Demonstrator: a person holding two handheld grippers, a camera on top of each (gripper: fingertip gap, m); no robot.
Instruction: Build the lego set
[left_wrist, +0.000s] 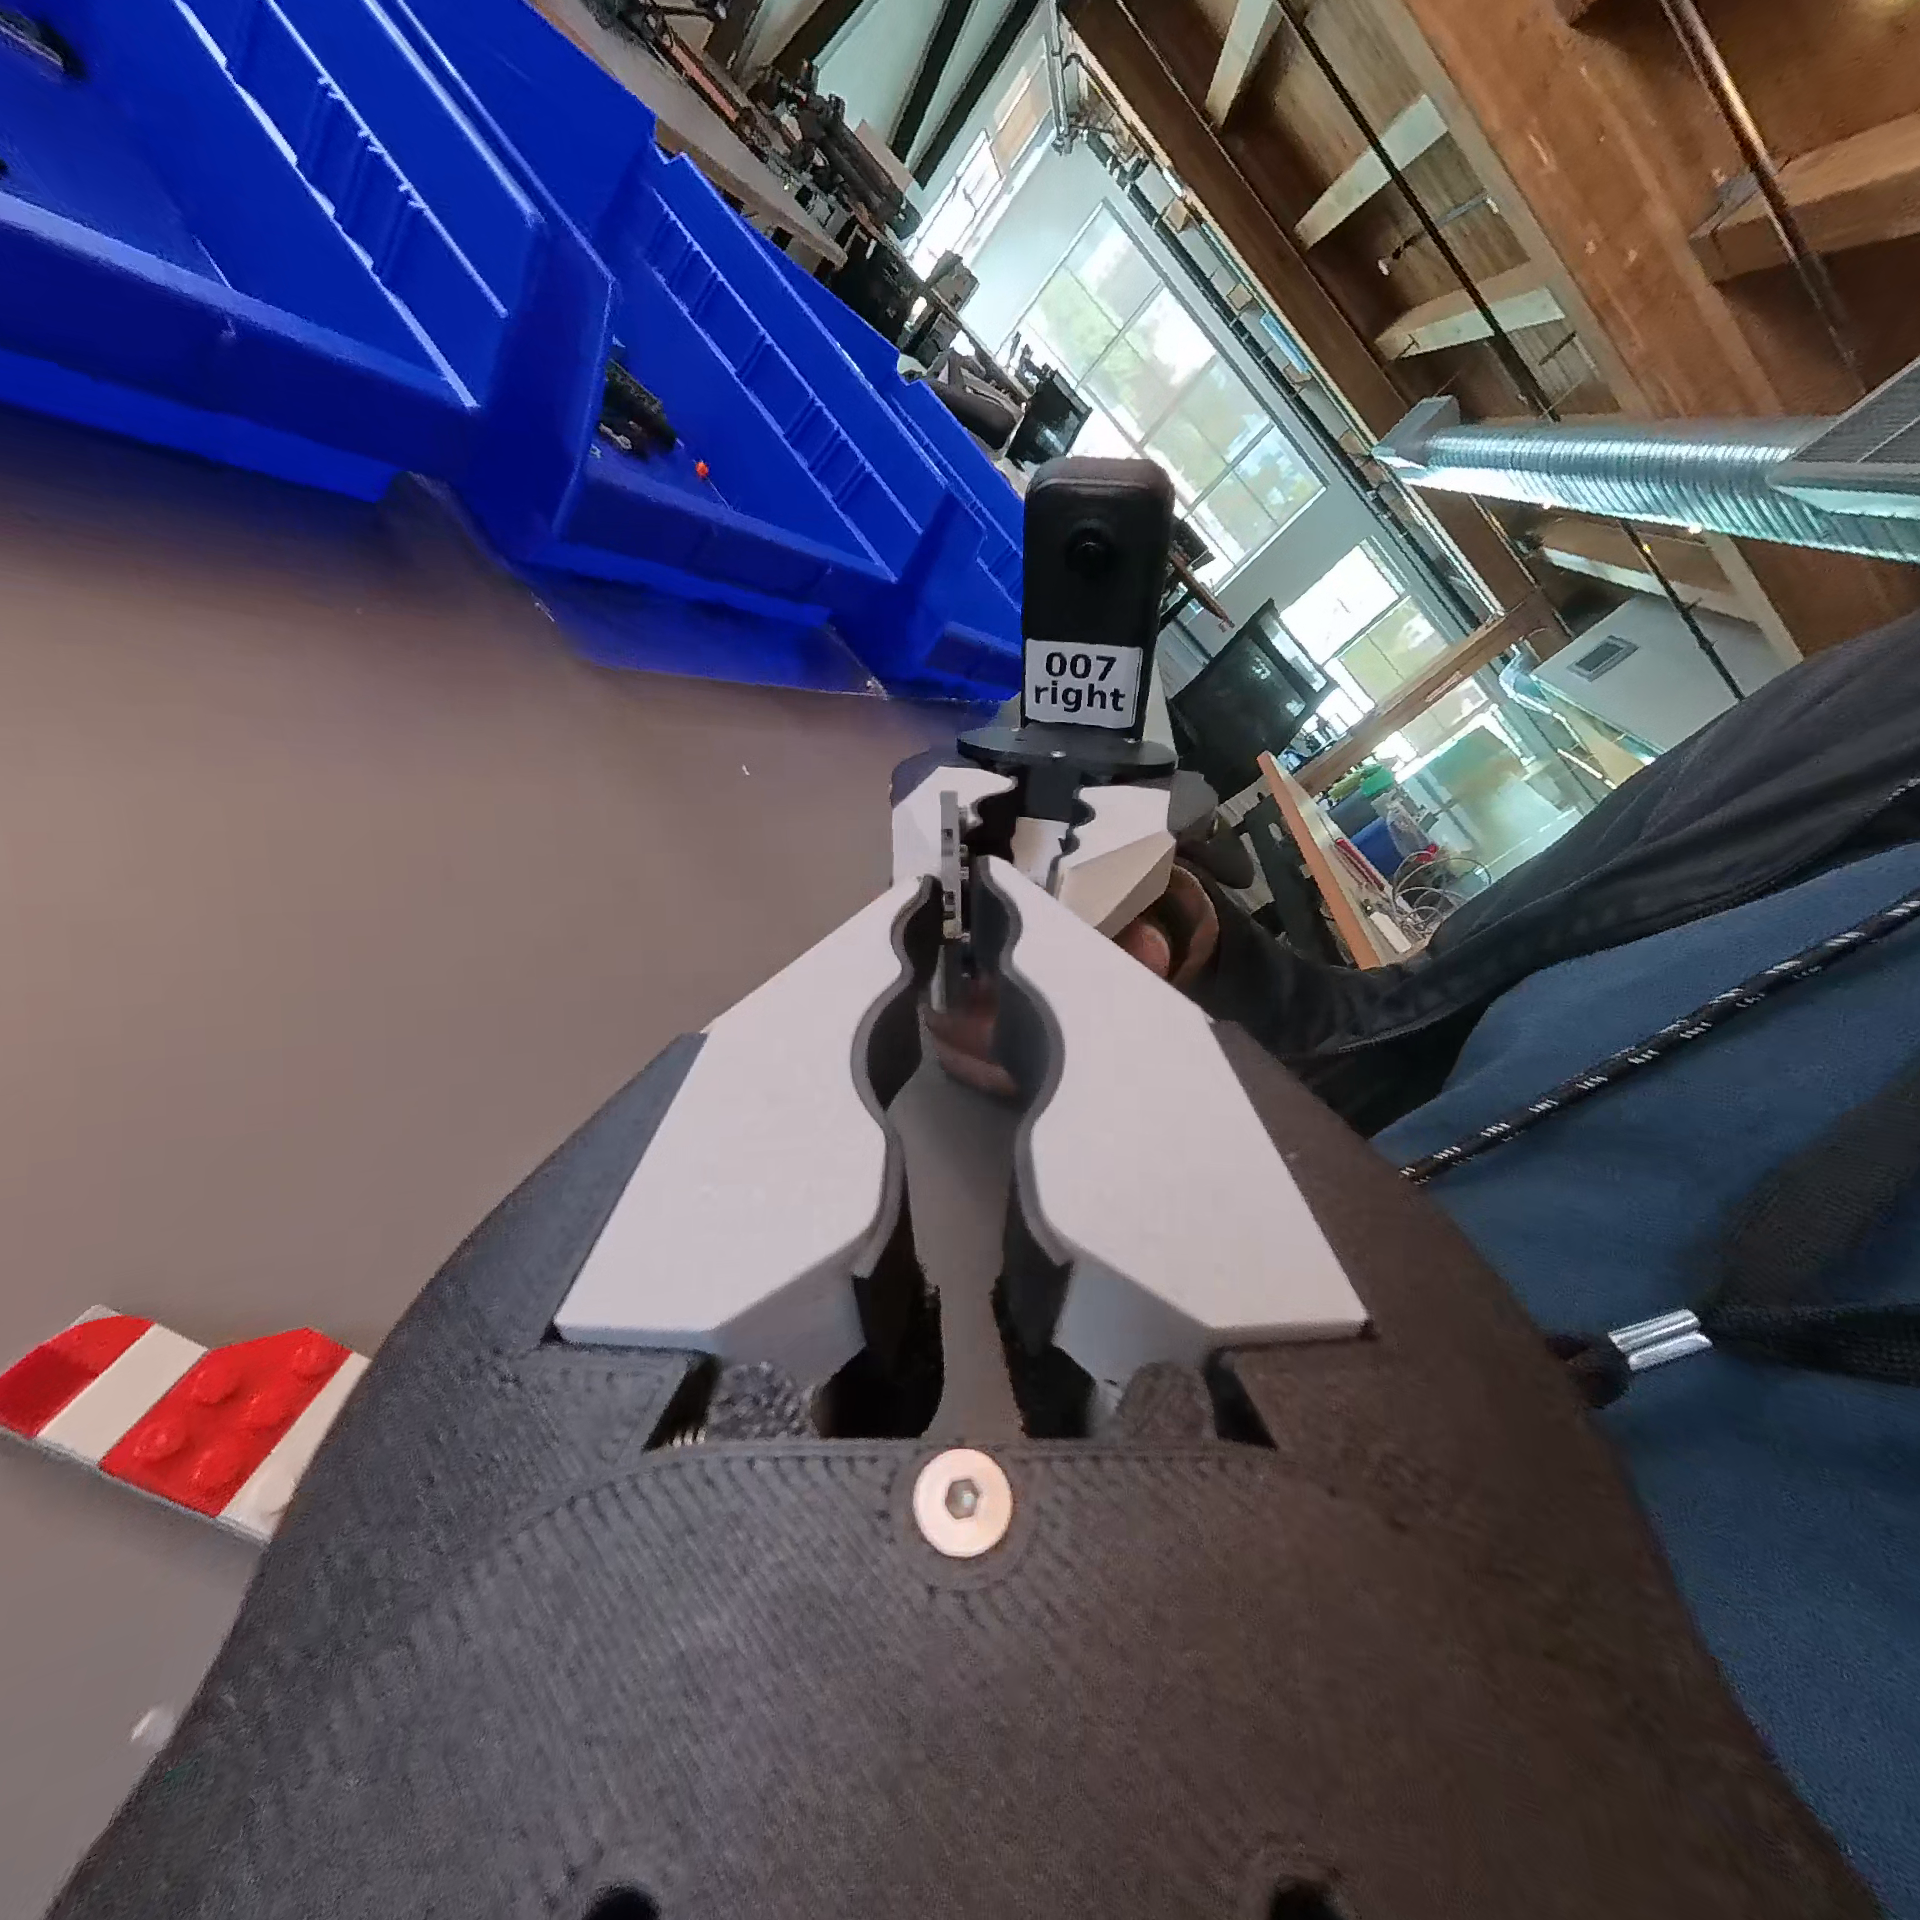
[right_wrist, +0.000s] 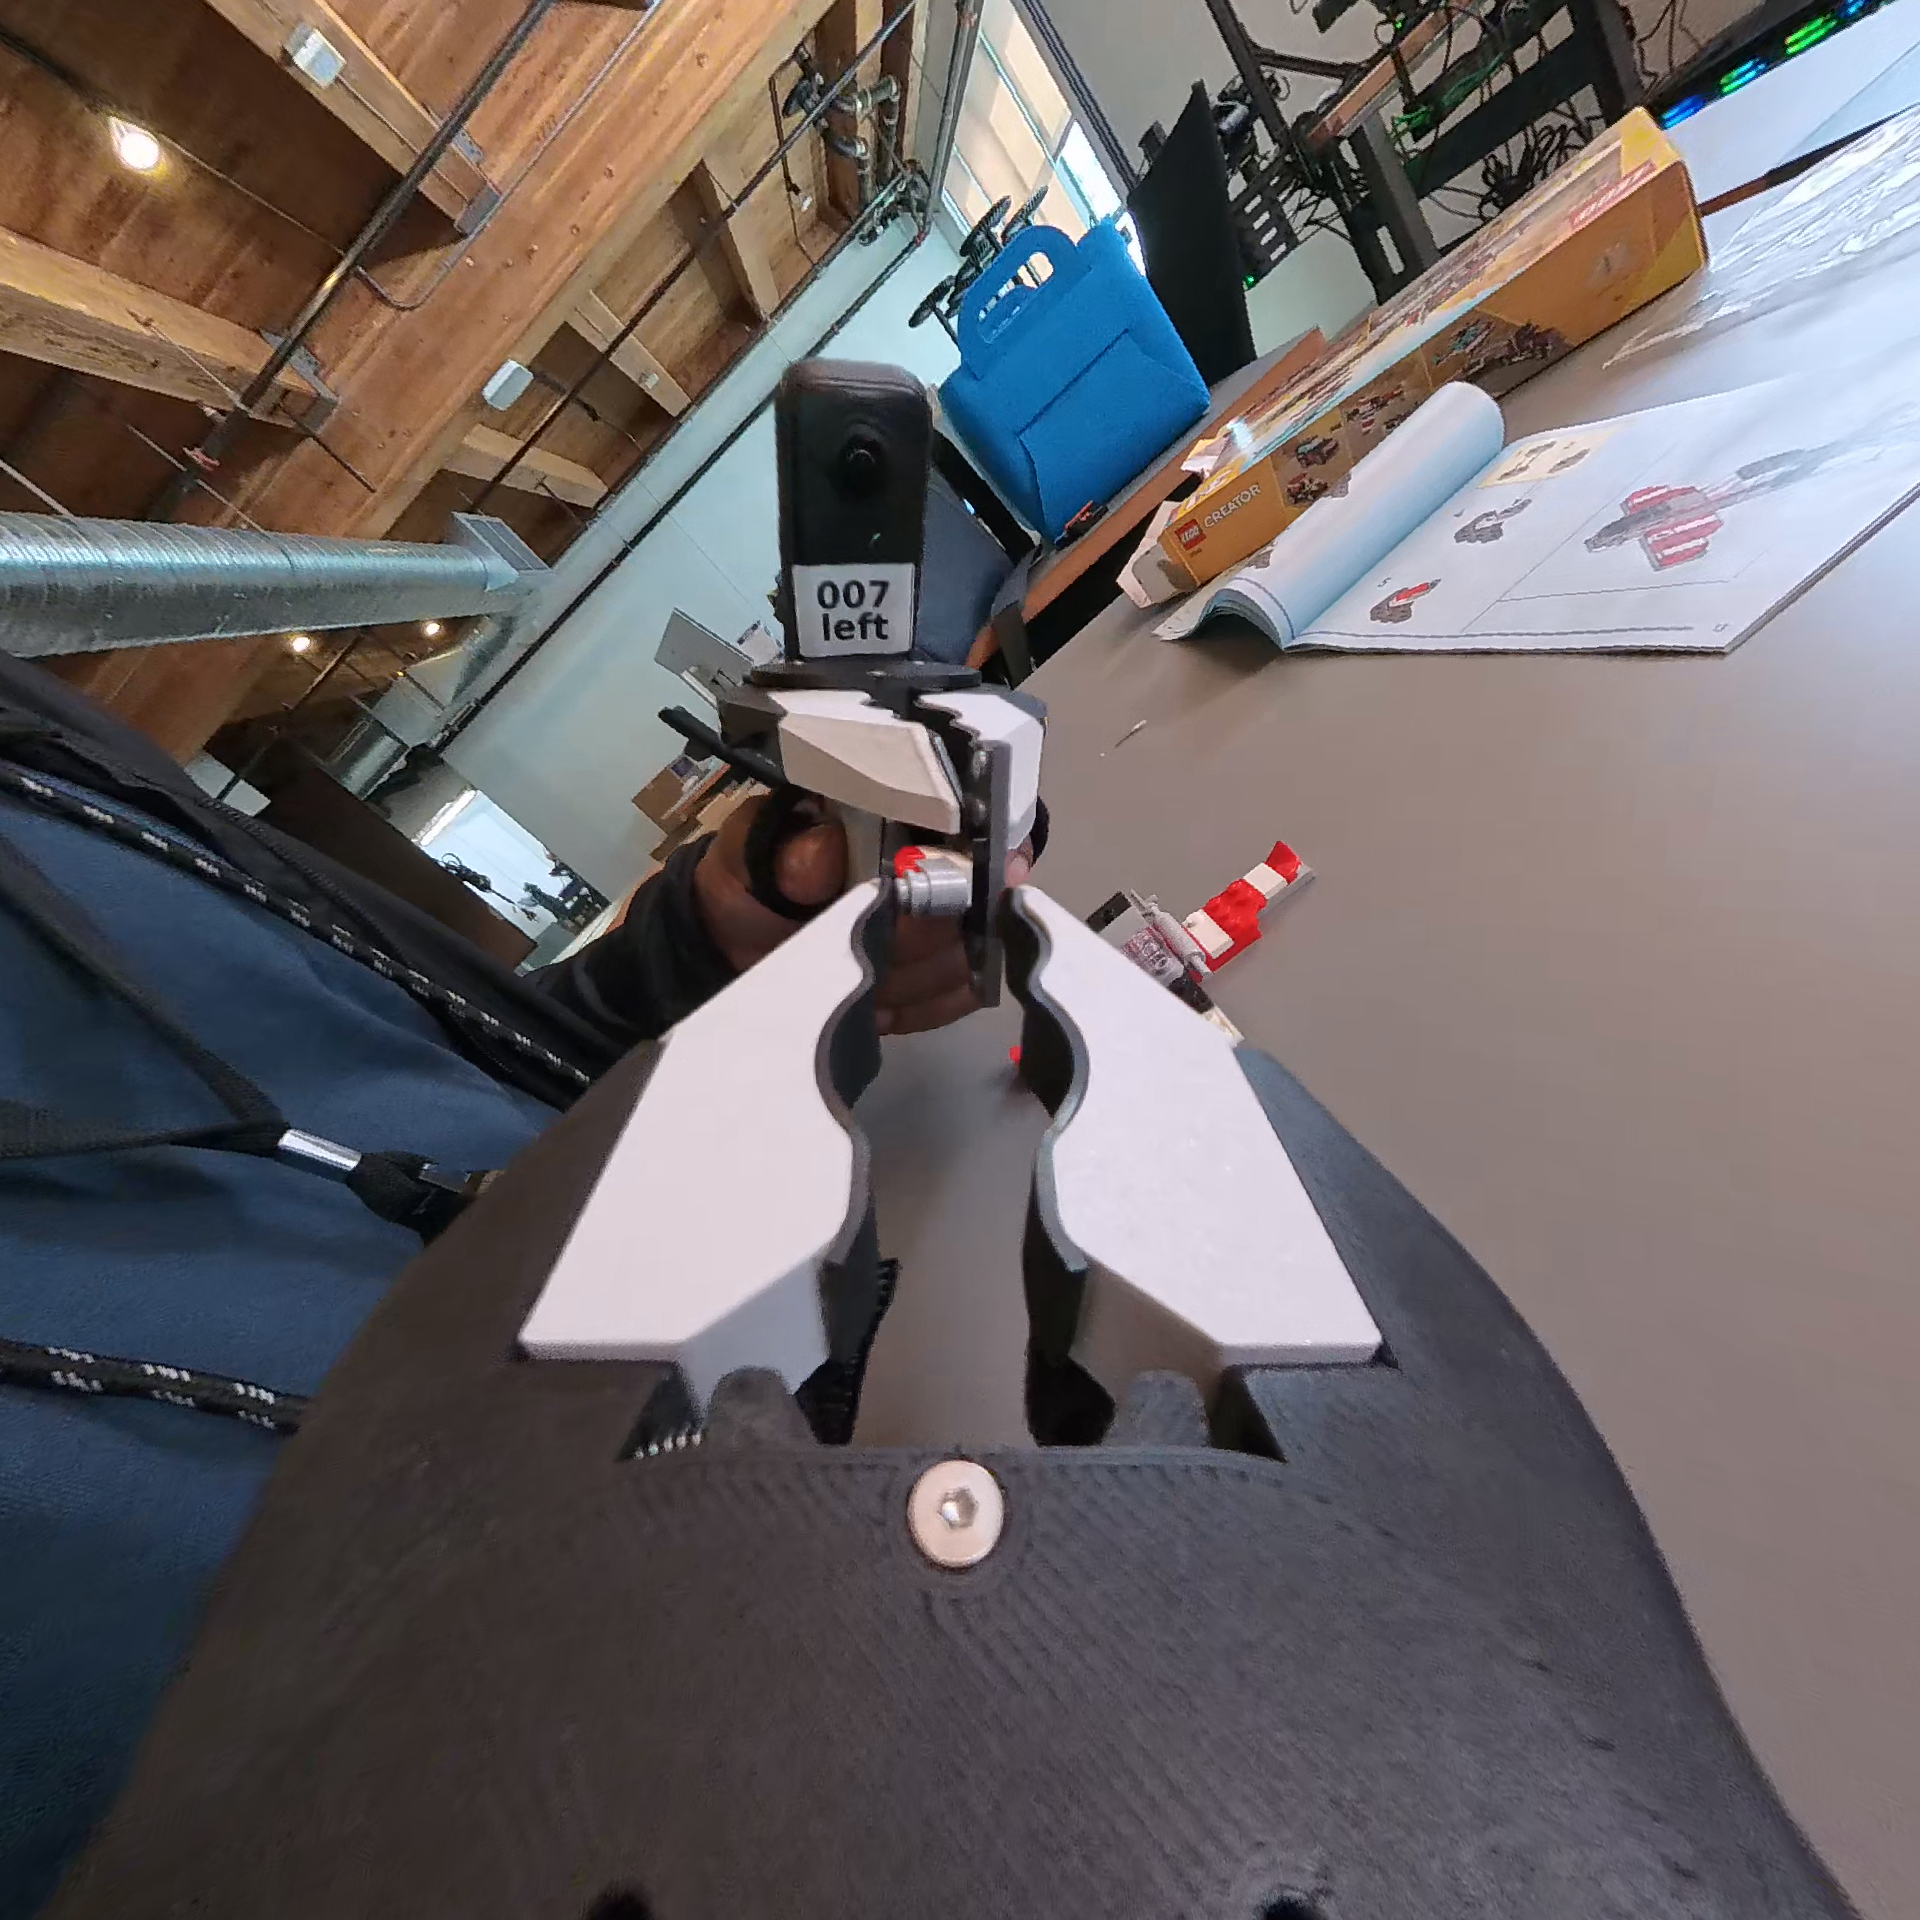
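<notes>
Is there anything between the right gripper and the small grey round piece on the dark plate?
Nothing visible stands in the way. The grey round piece sticks out sideways from the dark plate, which the left gripper holds. The piece already lies between the jaws of the right gripper, at their tips.

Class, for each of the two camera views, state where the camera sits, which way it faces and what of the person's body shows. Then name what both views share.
Left wrist view: sits on the left claw, looks along its fingers at the right claw, blue bins beyond; a hand and navy clothing show.
Right wrist view: sits on the right claw, faces the left claw, instruction booklet beyond; a hand shows.
Shared: the grey plate both claws pinch, the red-and-white build, the table.
</notes>
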